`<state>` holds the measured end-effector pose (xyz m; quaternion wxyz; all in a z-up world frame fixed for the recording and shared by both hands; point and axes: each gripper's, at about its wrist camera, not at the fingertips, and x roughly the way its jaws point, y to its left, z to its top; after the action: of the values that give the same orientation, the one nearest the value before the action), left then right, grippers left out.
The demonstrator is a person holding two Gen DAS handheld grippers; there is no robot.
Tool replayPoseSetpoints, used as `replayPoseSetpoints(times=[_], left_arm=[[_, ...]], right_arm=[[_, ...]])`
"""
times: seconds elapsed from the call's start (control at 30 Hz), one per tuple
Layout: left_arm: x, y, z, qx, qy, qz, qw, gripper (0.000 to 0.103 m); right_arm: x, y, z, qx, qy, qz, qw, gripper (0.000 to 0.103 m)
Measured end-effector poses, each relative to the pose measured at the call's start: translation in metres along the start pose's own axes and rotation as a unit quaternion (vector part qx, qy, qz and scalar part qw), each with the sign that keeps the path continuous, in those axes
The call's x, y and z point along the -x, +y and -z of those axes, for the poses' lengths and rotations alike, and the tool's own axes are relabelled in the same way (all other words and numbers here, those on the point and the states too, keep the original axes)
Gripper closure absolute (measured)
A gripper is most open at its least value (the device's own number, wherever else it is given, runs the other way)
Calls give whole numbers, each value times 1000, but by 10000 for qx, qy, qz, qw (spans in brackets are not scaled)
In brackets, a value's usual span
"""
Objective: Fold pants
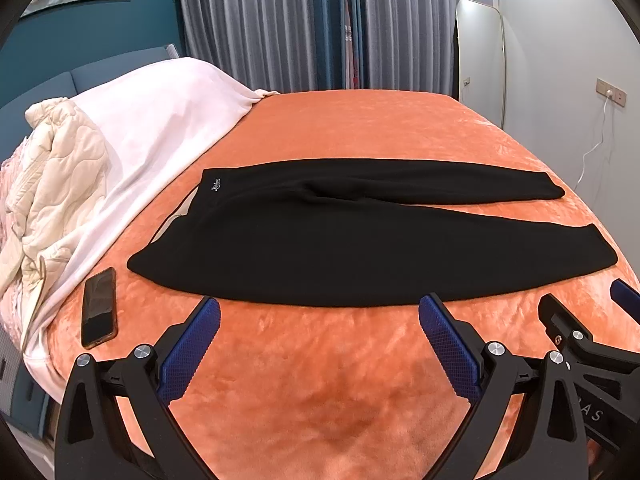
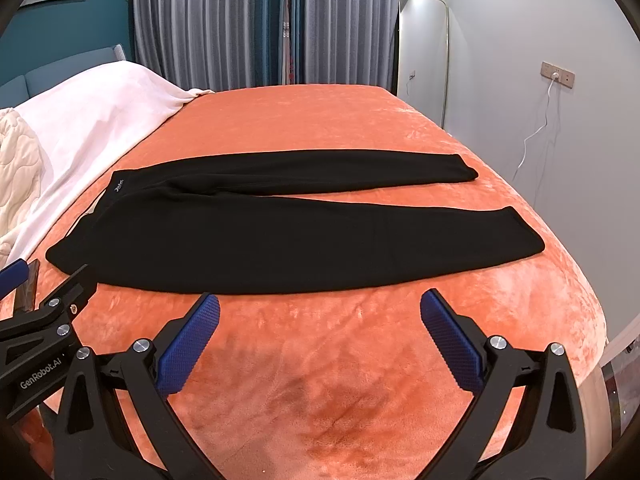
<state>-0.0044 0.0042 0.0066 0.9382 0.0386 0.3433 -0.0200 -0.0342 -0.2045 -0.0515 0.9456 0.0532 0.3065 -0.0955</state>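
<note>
Black pants [image 1: 352, 236] lie flat on the orange bed cover [image 1: 320, 380], waistband to the left, both legs stretched to the right and spread apart. They also show in the right wrist view [image 2: 280, 236]. My left gripper [image 1: 319, 312] is open and empty, hovering just short of the pants' near edge. My right gripper [image 2: 319, 308] is open and empty, also just short of the near leg. The right gripper shows at the right edge of the left wrist view [image 1: 584, 308]. The left gripper shows at the left edge of the right wrist view [image 2: 48, 280].
A black phone [image 1: 99, 307] lies on the cover left of the waistband. A white blanket [image 1: 160, 120] and a cream quilt [image 1: 56, 184] are heaped at the left. A mirror [image 2: 422, 52] leans on the far wall. A white cable [image 2: 536, 128] hangs from a wall socket.
</note>
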Motion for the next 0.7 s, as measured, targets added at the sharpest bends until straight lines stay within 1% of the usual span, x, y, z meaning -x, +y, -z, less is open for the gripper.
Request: replayPoseSetpoints(times=[0.7], left_arm=[[2,1,-6,10,-31,-64,10000,6]], right_arm=[[5,6,-3,83,-43,12,10000,5]])
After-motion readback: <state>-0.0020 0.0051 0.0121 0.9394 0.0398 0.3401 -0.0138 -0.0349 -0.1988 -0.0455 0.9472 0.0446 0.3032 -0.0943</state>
